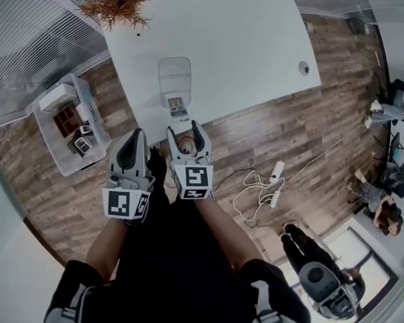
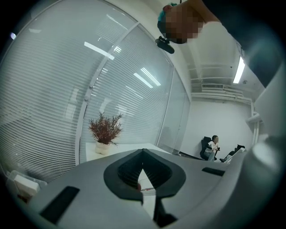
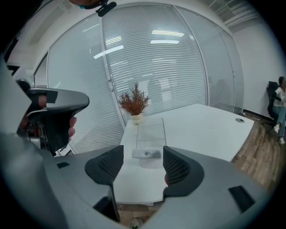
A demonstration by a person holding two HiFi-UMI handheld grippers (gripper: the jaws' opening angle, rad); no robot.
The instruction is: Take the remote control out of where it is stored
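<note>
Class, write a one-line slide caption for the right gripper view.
Open right gripper faces a clear storage box on the white table.

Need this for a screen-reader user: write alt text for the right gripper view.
The right gripper has its dark-padded jaws apart and empty, framing a clear plastic box with a grey latch on a white table. Behind the box stands a reddish dried plant in a white pot, before a blind-covered glass wall.
</note>
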